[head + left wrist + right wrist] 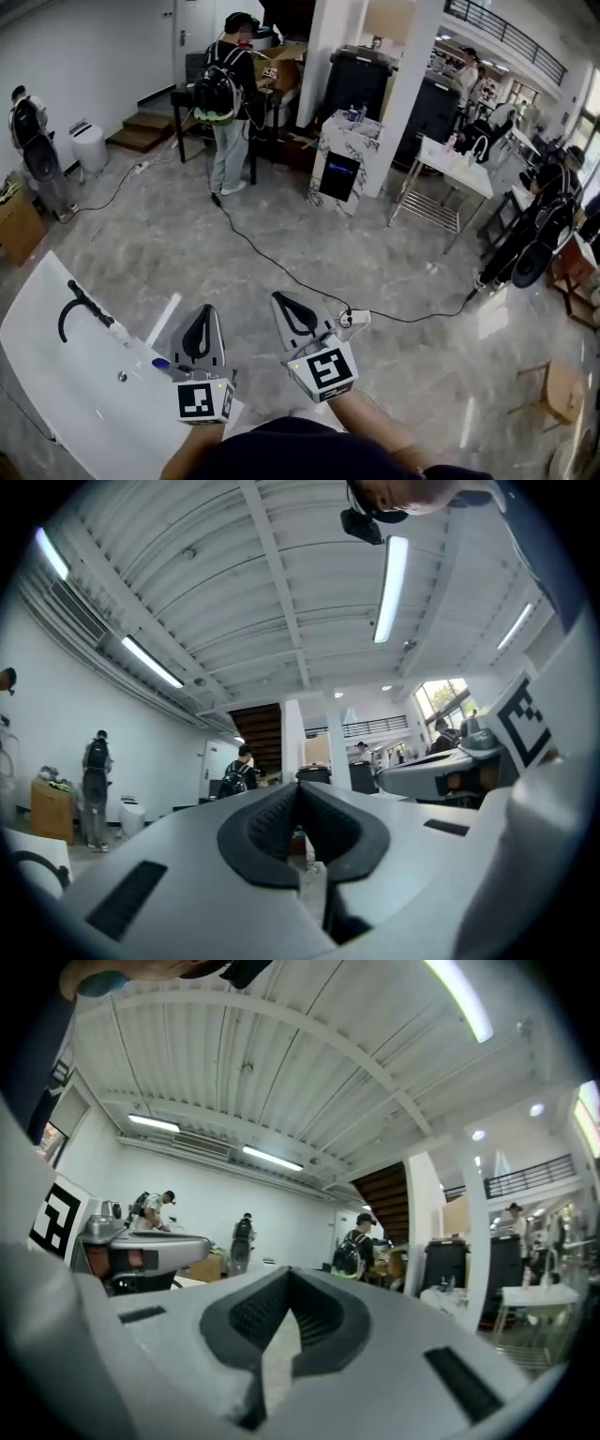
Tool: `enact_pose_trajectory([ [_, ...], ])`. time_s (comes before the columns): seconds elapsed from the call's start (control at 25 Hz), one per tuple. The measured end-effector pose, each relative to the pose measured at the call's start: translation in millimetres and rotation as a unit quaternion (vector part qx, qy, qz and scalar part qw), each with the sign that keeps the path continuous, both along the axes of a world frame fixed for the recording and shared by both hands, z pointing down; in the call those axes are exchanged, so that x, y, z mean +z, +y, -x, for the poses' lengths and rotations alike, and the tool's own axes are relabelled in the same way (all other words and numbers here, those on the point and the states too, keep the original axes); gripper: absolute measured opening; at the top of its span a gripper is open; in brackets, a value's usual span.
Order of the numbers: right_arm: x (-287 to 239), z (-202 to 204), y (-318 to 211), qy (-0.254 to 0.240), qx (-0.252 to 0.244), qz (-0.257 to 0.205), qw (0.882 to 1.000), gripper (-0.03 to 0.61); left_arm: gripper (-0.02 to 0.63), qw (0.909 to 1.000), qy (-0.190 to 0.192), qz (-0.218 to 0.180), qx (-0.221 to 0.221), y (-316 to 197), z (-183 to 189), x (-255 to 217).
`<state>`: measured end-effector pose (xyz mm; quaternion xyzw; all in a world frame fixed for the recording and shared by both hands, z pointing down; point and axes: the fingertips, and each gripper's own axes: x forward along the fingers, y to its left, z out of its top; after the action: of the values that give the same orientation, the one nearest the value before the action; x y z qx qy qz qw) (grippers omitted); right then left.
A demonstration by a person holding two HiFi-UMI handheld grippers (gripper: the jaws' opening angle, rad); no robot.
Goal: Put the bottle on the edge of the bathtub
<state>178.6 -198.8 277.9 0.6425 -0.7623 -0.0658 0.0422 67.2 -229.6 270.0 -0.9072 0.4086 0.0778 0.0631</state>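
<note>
At the bathtub's [56, 375] corner, left gripper [201, 314] and right gripper [284, 302] are pointing forward side by side; both are pinching shut, empty.

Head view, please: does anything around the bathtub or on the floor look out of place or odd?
Nothing looks spilled or broken. A black cable trails loose across the open floor to a white power strip, which could be a trip hazard. The bathtub itself looks tidy.
</note>
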Motion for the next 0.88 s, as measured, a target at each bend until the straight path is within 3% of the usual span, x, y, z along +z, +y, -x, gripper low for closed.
enact_pose_trajectory([
  [0.28, -2.1, -88.5, 69.9, -0.001, 0.132, -0.007, 0.991, 0.002, 0.003, 0.9906, -0.002, -0.004, 0.137, 42.0, -103.7, 1.0],
  [0.64, 4.3, -184.2, 172.9, -0.015, 0.277, -0.014, 0.961, 0.002, 0.003, 0.9609, -0.012, -0.007, 0.277, 116.2, -212.3, 9.8],
  [0.88, 7.9, -226.6, 238.2, -0.027, 0.338, -0.011, 0.941, 0.002, 0.003, 0.9403, -0.015, -0.008, 0.340, 173.1, -263.1, 7.0],
])
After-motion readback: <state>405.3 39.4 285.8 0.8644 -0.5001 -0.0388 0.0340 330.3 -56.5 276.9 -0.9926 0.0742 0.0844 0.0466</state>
